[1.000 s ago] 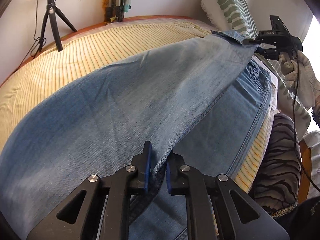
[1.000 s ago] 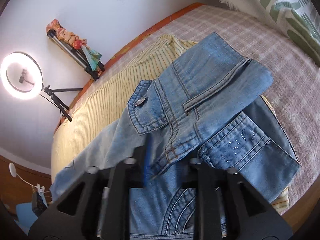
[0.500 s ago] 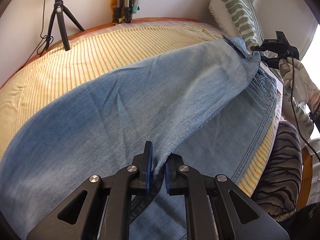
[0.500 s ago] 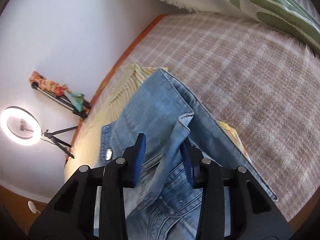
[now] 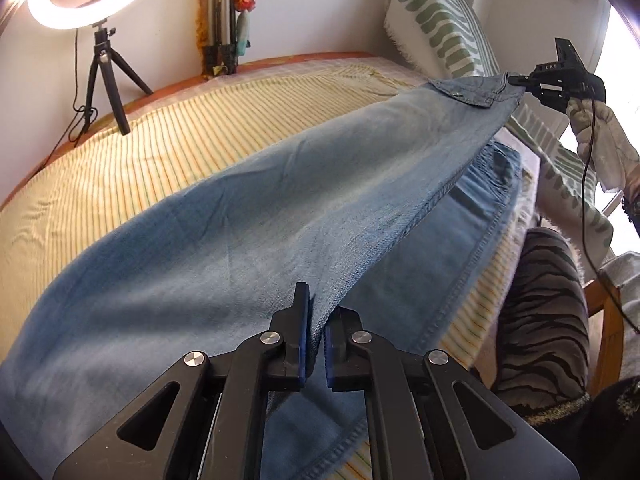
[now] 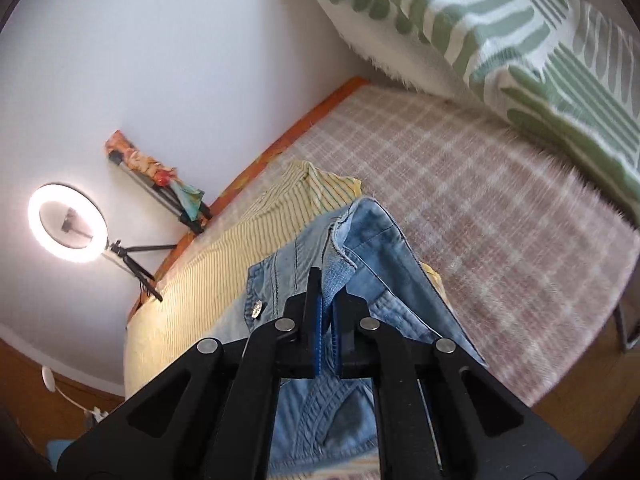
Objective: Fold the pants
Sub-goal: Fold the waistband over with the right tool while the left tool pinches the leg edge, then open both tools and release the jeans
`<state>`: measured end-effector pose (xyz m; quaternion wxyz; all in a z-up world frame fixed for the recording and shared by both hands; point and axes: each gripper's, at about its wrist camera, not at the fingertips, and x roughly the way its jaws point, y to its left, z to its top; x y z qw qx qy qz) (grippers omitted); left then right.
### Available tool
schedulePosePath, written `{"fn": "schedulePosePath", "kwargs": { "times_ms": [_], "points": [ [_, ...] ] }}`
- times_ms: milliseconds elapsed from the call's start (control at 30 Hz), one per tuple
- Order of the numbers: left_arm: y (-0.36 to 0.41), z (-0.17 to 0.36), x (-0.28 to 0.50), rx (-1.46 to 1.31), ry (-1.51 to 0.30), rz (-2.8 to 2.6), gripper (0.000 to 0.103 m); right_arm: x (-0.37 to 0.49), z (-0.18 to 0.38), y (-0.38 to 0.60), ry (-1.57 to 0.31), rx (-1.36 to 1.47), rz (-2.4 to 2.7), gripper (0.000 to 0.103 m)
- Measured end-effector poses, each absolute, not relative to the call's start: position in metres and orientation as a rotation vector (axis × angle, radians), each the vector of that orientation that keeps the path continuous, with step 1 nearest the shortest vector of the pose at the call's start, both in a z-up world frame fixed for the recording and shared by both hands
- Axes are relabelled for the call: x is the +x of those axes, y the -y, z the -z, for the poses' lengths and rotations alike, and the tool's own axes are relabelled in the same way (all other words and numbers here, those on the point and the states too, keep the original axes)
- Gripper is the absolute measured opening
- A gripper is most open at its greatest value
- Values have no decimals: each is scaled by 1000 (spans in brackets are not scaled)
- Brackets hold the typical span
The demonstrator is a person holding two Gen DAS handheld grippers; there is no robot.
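Above striped bedspread (image 5: 168, 148), jeans (image 5: 248, 232) now lifted, right gripper (image 6: 329, 300) fingers newly clamped.

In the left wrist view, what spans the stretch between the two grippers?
A taut leg of the blue denim pants, pinched by the left gripper and right gripper.

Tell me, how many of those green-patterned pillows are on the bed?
2 that I can make out: one pillow against the wall at the head of the bed, a second pillow leaning beside it. More may be out of view.
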<state>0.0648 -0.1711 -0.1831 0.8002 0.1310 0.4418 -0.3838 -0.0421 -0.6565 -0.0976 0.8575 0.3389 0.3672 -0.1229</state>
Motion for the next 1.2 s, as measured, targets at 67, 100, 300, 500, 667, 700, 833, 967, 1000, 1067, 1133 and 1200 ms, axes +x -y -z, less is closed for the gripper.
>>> {"fn": "schedulePosePath", "kwargs": {
  "times_ms": [67,100,300,500,667,700,833,967,1000,1067,1133,1200],
  "points": [
    [170,187,55,279,-970,844,5,-55,109,655,-803,707,276,4],
    [170,190,52,282,-981,851,5,-62,119,657,-826,709,290,4],
    [171,205,36,314,-1029,874,5,-82,179,668,-941,739,347,4],
    [173,204,33,304,-1031,875,5,-81,184,666,-982,691,362,4],
    [168,207,31,292,-1032,883,5,-85,178,661,-977,672,364,4],
    [169,210,30,293,-1040,884,5,-85,185,661,-1005,670,372,4],
    [171,216,27,315,-1037,885,5,-81,199,658,-1038,646,397,3],
    [168,213,25,298,-1033,892,5,-75,191,650,-1078,556,405,4],
    [166,212,24,288,-1037,894,6,-74,186,647,-1089,523,409,4],
    [162,211,23,265,-1048,887,12,-74,176,641,-1088,462,426,8],
    [155,207,22,219,-1056,877,13,-74,164,634,-1077,402,456,25],
    [143,200,20,161,-1048,858,16,-75,150,625,-1041,362,459,34]
  ]
}}
